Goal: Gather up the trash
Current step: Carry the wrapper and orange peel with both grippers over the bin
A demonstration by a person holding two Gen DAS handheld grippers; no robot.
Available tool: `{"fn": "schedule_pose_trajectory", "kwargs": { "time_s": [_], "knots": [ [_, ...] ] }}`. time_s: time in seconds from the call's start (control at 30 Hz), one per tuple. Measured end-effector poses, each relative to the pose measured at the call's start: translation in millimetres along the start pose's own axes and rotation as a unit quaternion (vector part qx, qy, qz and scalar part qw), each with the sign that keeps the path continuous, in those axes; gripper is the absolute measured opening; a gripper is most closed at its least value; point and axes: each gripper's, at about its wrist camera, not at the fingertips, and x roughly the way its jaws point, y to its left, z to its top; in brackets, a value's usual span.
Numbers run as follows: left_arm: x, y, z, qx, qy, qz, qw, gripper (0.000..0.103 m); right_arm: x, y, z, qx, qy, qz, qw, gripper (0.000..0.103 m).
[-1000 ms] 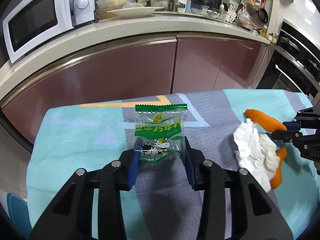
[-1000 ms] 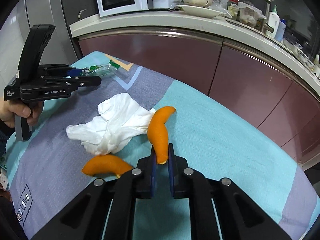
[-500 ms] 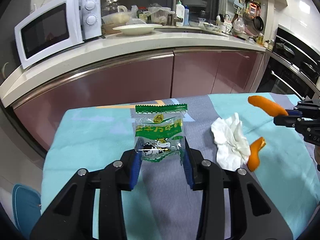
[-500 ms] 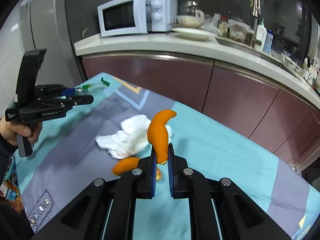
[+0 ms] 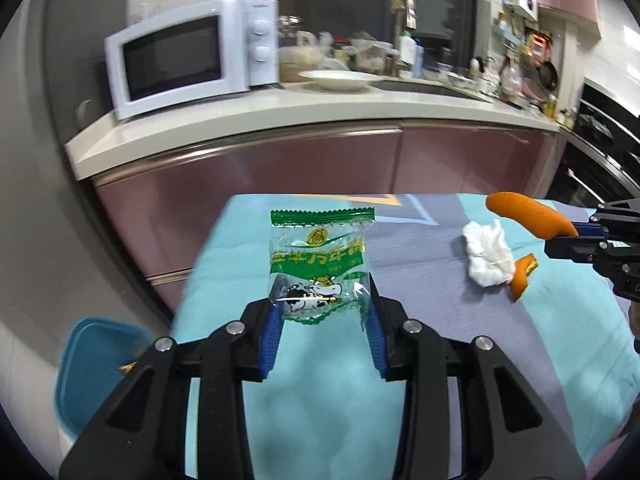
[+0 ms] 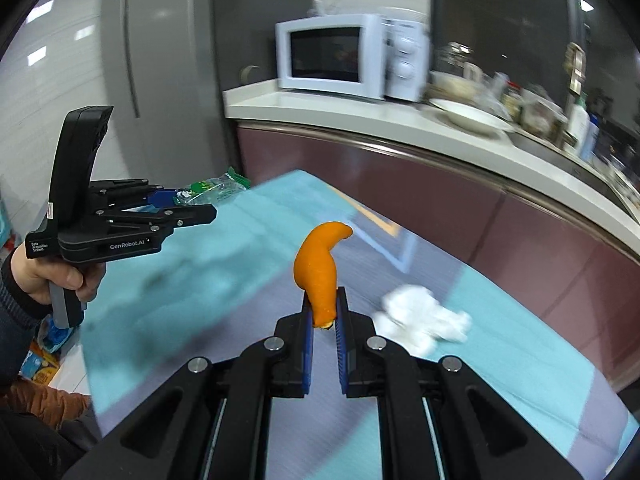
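Left wrist view: a green snack wrapper (image 5: 318,264) stands clamped between the pads of the left gripper (image 5: 322,320), lifted above the table (image 5: 460,360). An orange peel (image 6: 320,272) sticks up from the right gripper (image 6: 323,320), pinched tight. Both pieces look picked up but not yet binned; a blue bin (image 5: 96,364) shows low left. A crumpled tissue (image 5: 488,260) and a second peel (image 5: 522,278) remain on the cloth.
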Motion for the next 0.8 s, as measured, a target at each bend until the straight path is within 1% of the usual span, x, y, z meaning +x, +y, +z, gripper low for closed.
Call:
{"fn": "schedule_pose_trajectory", "kwargs": {
  "time_s": [0.1, 0.2, 0.43, 0.57, 0.63, 0.73, 0.8],
  "knots": [
    [-25, 29, -11, -0.016, -0.007, 0.026, 0.9995, 0.036, 9, 29, 18, -0.022, -0.006, 0.023, 0.999, 0.009],
    [-44, 60, -20, -0.035, -0.009, 0.049, 0.9982, 0.037, 23, 61, 40, -0.042, -0.012, 0.054, 0.998, 0.009],
    [-84, 145, -57, -0.084, -0.005, 0.109, 0.9905, 0.037, 66, 139, 88, -0.083, -0.011, 0.115, 0.990, 0.009],
    [-93, 192, -79, -0.108, 0.007, 0.138, 0.9845, 0.037, 105, 184, 116, -0.106, 0.009, 0.141, 0.984, 0.009],
    [-93, 216, -90, -0.120, 0.015, 0.147, 0.9818, 0.037, 123, 203, 125, -0.115, 0.021, 0.149, 0.982, 0.009],
    [-88, 240, -102, -0.131, 0.025, 0.153, 0.9791, 0.037, 158, 235, 137, -0.128, 0.048, 0.156, 0.978, 0.009],
    [-81, 253, -108, -0.136, 0.034, 0.155, 0.9778, 0.037, 177, 249, 142, -0.132, 0.064, 0.160, 0.976, 0.009]
  ]
}}
